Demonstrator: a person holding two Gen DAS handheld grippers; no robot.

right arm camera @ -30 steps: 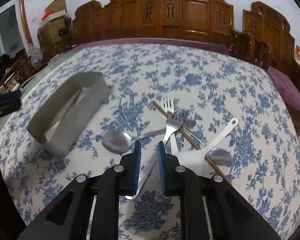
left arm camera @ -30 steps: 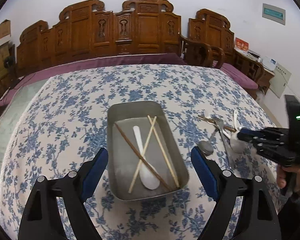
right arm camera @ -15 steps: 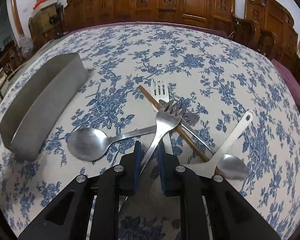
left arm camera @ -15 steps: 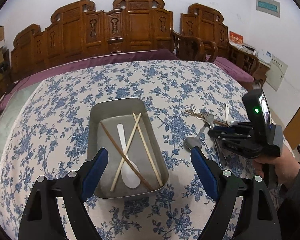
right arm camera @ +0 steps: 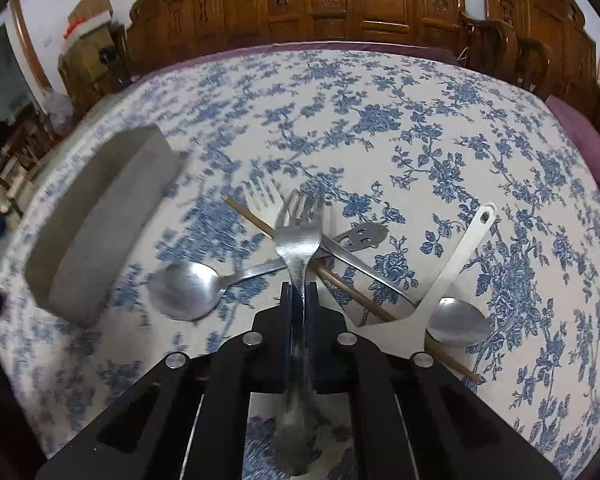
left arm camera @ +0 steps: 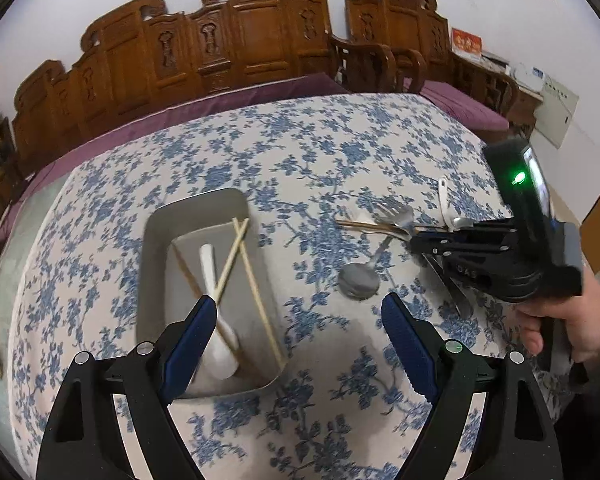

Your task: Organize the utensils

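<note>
Carved wooden chairs (right arm camera: 380,4) line the wall behind a table (right arm camera: 400,92) dressed in a blue-flowered cloth. Right claw (right arm camera: 299,292) is clamped tight on the neck of a steel fork (right arm camera: 298,236), tines pointing straight ahead of the claw, handle running back between the fingers toward the camera. Just under and ahead of the claw sits the utensil heap: a brown chopstick (right arm camera: 340,280) crossing beneath the fork, a pale plastic fork (right arm camera: 262,196) just ahead and left, a slotted metal handle (right arm camera: 364,236) to the right. Off the claw's left lies a steel spoon (right arm camera: 184,290); off its right, a white ladle-style spoon (right arm camera: 456,264) and a second steel spoon (right arm camera: 458,322). Further left of the claw stands the metal tray (right arm camera: 100,220), seen side-on.

Over to the left claw (left arm camera: 296,340): jaws spread wide, gripping nothing, hovering above the table. The tray (left arm camera: 156,240) lies ahead and slightly left of it, holding a white spoon (left arm camera: 214,300), a pair of light chopsticks (left arm camera: 252,276) and a darker one (left arm camera: 186,268). The heap is ahead to this claw's right.
</note>
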